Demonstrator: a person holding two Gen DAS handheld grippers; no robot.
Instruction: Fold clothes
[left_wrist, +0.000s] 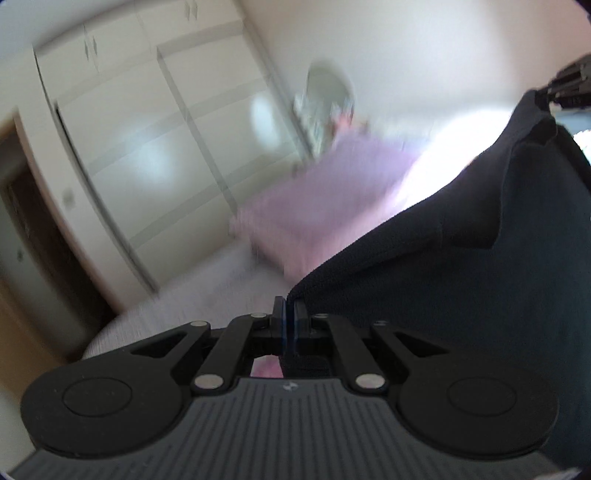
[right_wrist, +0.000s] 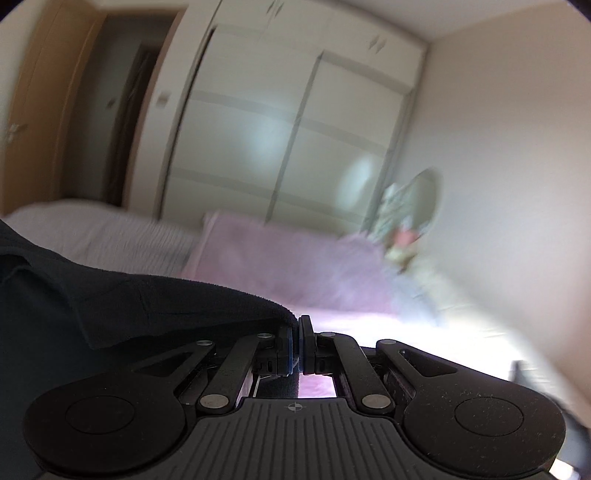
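A dark navy garment (left_wrist: 461, 288) hangs stretched in the air between my two grippers. My left gripper (left_wrist: 289, 306) is shut on one corner of it; the cloth runs up and right to the other gripper (left_wrist: 569, 83) at the top right edge. In the right wrist view my right gripper (right_wrist: 296, 332) is shut on the opposite corner, and the garment (right_wrist: 110, 295) spreads left and down. Both views are motion-blurred.
A bed with a white striped sheet (right_wrist: 103, 232) and a pink blanket (right_wrist: 280, 262) lies below and ahead. White sliding wardrobes (right_wrist: 288, 122) line the far wall, with a wooden door (right_wrist: 40, 103) to their left. A round mirror with clutter (left_wrist: 328, 99) stands by the wall.
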